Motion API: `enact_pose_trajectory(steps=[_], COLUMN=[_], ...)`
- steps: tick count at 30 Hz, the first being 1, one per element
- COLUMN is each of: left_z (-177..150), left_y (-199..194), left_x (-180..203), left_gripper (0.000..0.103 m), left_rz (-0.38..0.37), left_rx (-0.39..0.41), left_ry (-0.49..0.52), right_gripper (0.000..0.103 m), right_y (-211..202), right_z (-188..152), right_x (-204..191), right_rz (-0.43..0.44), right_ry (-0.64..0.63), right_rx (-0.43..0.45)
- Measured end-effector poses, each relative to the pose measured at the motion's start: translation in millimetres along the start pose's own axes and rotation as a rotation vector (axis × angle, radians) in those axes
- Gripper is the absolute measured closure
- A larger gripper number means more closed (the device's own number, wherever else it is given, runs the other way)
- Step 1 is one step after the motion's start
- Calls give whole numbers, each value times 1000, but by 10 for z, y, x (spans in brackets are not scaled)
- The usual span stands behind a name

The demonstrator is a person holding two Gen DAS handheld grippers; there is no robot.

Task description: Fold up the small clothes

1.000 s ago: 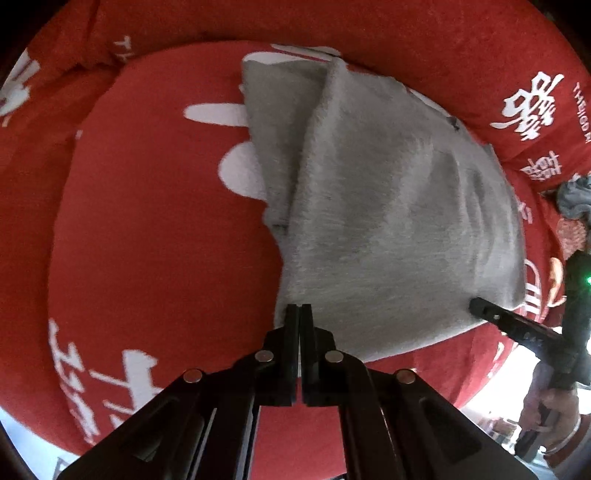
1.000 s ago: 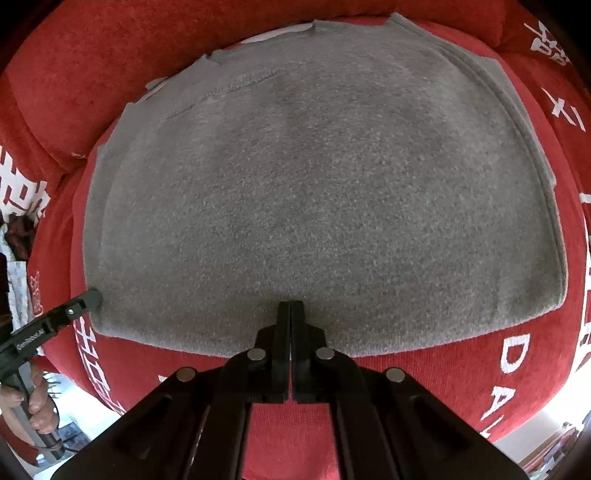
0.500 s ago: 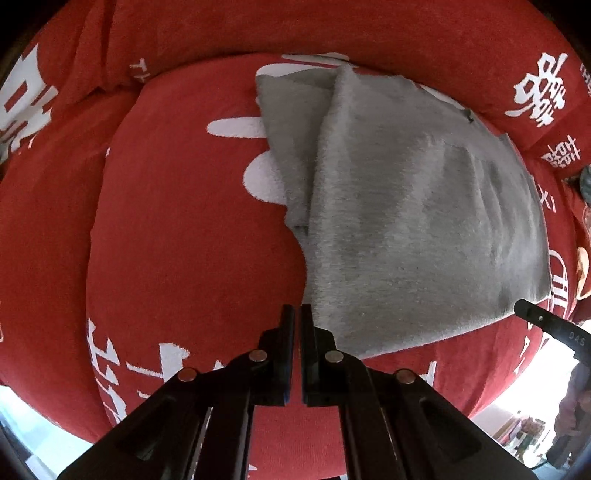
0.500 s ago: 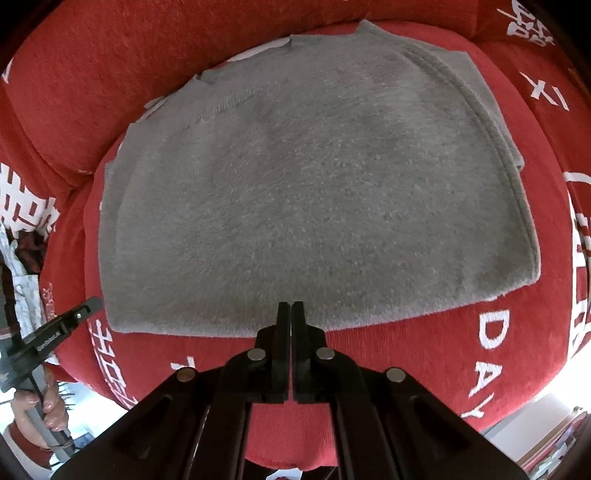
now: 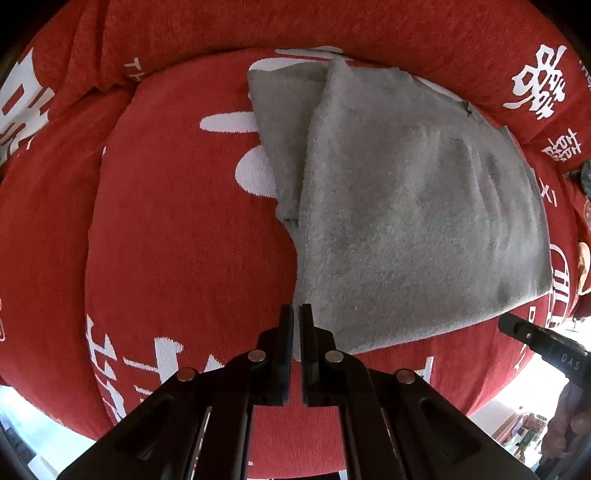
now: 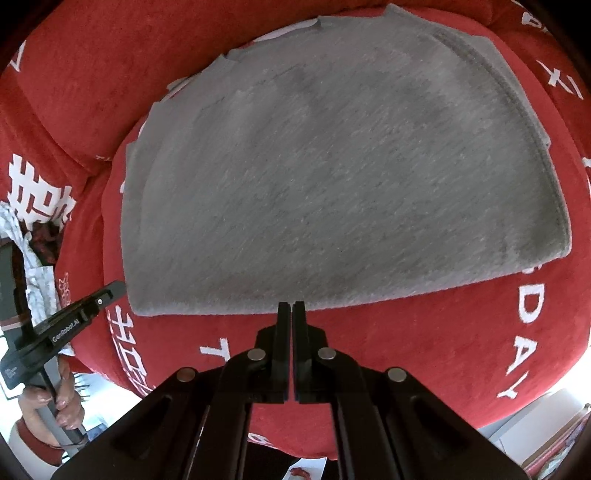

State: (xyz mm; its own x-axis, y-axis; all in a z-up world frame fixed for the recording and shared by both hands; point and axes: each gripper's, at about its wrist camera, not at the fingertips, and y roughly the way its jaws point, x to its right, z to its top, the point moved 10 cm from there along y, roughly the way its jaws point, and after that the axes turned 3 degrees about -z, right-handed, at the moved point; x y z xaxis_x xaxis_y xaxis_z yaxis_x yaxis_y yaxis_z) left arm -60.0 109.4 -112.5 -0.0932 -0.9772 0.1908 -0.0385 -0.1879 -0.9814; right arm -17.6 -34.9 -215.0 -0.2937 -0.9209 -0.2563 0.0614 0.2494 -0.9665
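A grey garment [image 5: 406, 221] lies folded flat on a red sofa cushion [image 5: 177, 240]; it also shows in the right wrist view [image 6: 332, 192]. My left gripper [image 5: 296, 312] is shut and empty, just off the garment's near left corner. My right gripper [image 6: 291, 308] is shut and empty, at the garment's near edge, a little back from it. Each gripper shows in the other's view: the right one [image 5: 517, 330] at the garment's near right corner, the left one [image 6: 110, 291] at its near left corner.
The red sofa backrest [image 5: 332, 29] with white lettering rises behind the cushion. A patterned cloth [image 6: 33, 258] lies at the left in the right wrist view. The cushion's front edge [image 6: 406, 424] drops off just below the grippers.
Both grippers have pulled back from the garment's near edge and let it go. The garment now lies flat and smaller in both views.
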Motion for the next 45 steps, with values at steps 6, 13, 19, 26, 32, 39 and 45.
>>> enact_pose_trajectory(steps=[6, 13, 19, 26, 32, 39, 45], left_z=[-36, -61, -2, 160, 375, 634, 776], left_y=[27, -32, -152, -138, -87, 73, 164], left_x=[-51, -134, -217, -477, -490, -231, -156], left_gripper=[99, 70, 2, 2, 2, 2, 2], left_rz=[15, 23, 62, 42, -187, -435, -513], left_rx=[-20, 5, 53, 57, 57, 7, -15], left_ry=[-17, -21, -12, -85, -181, -193, -207], right_gripper=[103, 101, 100, 64, 44, 44, 54], right_y=[25, 72, 69, 139, 359, 617, 695], right_z=[-51, -86, -105, -154, -265, -176, 28], right_x=[-76, -182, -404, -659, -698, -749, -927], right_rz=[12, 30, 107, 342, 558, 690, 737], right_ry=[-2, -2, -16, 114, 325, 509, 558], right_rx=[-7, -30, -34, -56, -55, 17, 45])
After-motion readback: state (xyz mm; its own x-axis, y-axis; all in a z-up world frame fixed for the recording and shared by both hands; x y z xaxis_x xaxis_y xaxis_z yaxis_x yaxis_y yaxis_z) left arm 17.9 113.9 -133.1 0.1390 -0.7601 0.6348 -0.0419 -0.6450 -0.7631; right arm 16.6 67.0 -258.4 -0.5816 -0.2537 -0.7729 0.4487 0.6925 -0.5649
